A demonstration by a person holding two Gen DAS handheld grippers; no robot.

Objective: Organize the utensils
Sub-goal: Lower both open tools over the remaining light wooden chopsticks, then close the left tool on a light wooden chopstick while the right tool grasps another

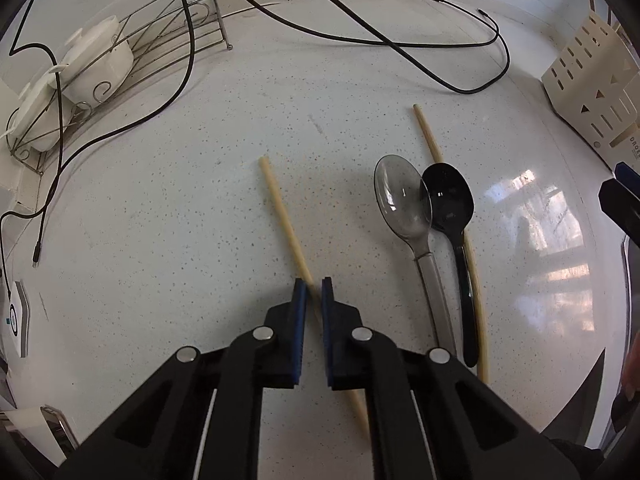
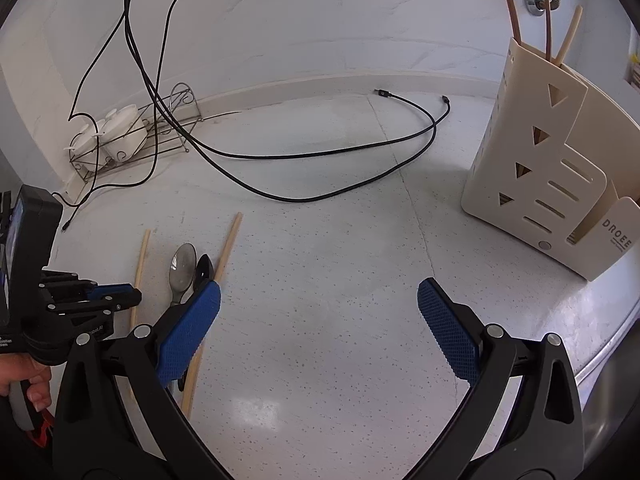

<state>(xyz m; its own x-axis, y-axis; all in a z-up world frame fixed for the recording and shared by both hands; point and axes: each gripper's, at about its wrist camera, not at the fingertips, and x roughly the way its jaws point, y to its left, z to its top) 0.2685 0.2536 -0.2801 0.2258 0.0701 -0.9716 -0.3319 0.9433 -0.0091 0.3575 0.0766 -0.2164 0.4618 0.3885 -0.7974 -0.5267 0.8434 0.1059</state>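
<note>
Left tool [image 1: 314,292]: pinching the chopstick [image 1: 280,208] at mid-shaft, lower centre.
Right tool [image 2: 318,304]: spread wide, empty.
Chopstick: likely light, stiff, slippery; mid-shaft grip suits.

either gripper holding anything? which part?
Left gripper: jaws closed on the pale wooden chopstick, around mid-length. Right gripper: jaws wide open, holding nothing.

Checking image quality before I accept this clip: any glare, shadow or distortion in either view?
Left wrist: window glare on the countertop right of the black spoon; soft shadow ahead of the left gripper. Right wrist: faint glare patch near the right gripper. Both: strong fisheye bending, dark corners.
</note>
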